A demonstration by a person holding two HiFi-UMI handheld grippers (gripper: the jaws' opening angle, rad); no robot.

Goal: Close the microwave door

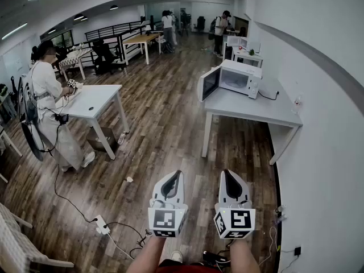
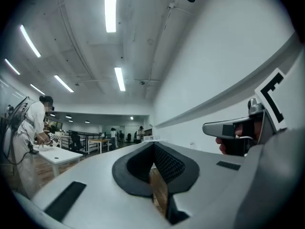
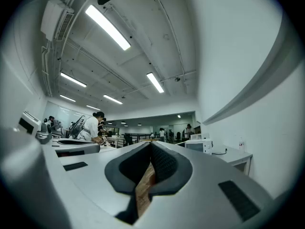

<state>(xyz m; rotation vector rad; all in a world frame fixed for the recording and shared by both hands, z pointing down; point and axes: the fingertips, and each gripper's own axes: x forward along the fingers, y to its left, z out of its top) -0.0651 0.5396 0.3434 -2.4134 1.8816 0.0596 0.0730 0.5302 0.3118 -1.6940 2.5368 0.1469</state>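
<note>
Head view: I hold left tongs [image 1: 176, 174] and right tongs [image 1: 226, 173] pressed together, empty; far right, microwave [image 1: 241, 77] on the surface [image 1: 250, 108], door [image 1: 209, 83] open.

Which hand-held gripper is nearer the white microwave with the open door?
Right. The right hand-held gripper is almost straight in line with the white microwave; the left hand-held gripper sits further left. Both are far from it.

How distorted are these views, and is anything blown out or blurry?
Head view: strong fisheye curvature, microwave sharp and evenly lit. Left gripper view: dark vignette, ceiling lights blown out. Right gripper view: same vignette and glare.
</note>
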